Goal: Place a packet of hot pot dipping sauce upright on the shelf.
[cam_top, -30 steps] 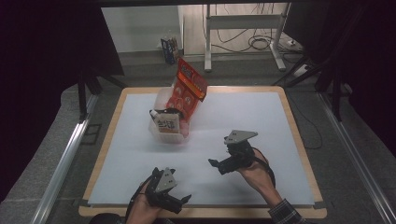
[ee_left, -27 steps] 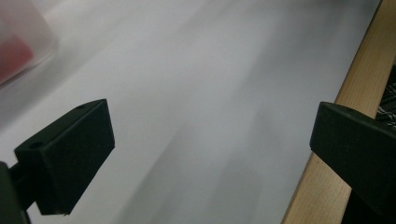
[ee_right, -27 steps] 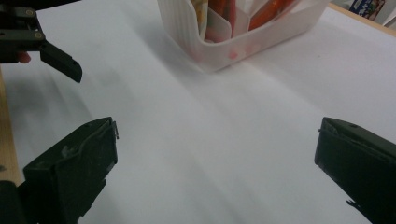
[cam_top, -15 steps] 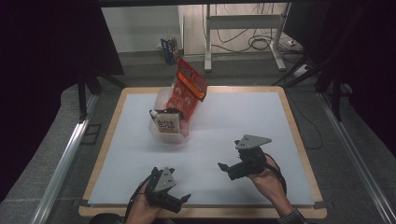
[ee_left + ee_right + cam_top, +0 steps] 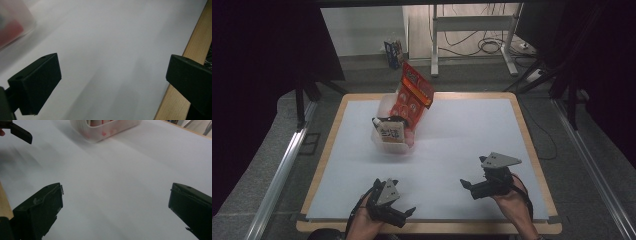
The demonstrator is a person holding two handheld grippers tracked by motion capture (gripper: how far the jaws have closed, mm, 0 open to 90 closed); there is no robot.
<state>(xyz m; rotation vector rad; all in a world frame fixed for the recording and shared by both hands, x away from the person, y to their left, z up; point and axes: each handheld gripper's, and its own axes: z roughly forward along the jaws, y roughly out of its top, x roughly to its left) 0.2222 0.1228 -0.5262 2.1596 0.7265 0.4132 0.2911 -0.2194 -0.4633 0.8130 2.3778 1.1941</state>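
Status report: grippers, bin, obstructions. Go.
Left gripper open, empty. Right gripper open, empty. Clear bin holds red snack bag, untouched. White mat between unobstructed.

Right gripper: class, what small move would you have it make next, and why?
Probably a short reach forward and left toward the tub. The right gripper hangs open and empty over bare mat near the table's front edge, well apart from the tub, which holds a red bag and a small pack. The left gripper is open too and no closer.
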